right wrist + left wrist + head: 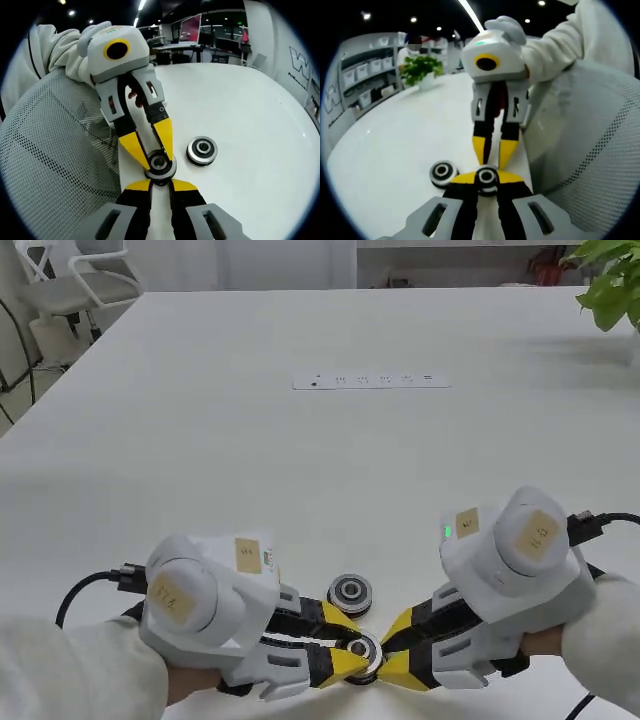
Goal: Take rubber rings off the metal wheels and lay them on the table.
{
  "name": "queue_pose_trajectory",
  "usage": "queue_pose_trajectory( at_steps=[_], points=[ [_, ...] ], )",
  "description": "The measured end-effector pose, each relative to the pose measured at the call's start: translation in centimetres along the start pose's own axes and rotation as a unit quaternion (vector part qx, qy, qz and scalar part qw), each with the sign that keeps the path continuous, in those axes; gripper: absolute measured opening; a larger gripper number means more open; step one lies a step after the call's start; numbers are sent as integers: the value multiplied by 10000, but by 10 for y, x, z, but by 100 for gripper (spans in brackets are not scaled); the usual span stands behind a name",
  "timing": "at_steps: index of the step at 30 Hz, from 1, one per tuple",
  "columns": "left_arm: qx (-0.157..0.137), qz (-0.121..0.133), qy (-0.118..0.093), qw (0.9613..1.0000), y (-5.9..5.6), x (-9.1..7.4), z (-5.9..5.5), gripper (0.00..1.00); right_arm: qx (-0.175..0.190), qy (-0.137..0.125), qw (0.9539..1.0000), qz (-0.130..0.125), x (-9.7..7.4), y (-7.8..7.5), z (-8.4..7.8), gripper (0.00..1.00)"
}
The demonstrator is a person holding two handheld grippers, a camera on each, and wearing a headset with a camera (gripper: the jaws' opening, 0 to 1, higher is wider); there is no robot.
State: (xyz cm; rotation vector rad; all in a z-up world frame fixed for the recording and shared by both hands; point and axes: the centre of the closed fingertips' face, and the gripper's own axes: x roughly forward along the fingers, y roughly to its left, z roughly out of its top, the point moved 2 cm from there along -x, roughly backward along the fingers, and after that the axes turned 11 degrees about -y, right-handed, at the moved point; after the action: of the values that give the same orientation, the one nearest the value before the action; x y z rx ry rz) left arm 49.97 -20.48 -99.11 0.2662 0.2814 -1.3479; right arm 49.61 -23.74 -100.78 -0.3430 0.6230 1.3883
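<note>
At near table edge, head view: left gripper [338, 660] and right gripper [392, 660] meet tip to tip. Bare table [300, 470] gives wide room ahead; power strip [370, 381] lies far off. Wheel [361, 650] sits betw. the tips; second wheel [350, 592] lies just beyond, apart.

Left gripper view: we see own jaws clamped on both sides of wheel. Table edge and mesh chair [590, 150] are close at right.

Right gripper view: own jaws nearly together at wheel rim. Whether they grip it, we cannot tell. Second wheel lies free at right.

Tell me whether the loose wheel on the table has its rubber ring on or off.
On: a black rubber ring wraps the loose wheel, seen in both gripper views.
</note>
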Motion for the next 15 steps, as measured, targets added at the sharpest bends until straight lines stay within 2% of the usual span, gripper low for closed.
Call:
queue_pose_trajectory(
  at_steps=[5, 10, 15],
  points=[
    [-3, 2, -1, 10000, 0, 0, 0, 14, 35, -39, 10000, -4, 1, 1, 2, 13],
    [-11, 2, -5, 10000, 0, 0, 0, 14, -80, -164, 9998, 54, 4, 5, 6, 23],
    [-10, -4, -9, 10000, 0, 0, 0, 14, -156, -187, 9997, 11, 7, 4, 7, 24]
  ],
)
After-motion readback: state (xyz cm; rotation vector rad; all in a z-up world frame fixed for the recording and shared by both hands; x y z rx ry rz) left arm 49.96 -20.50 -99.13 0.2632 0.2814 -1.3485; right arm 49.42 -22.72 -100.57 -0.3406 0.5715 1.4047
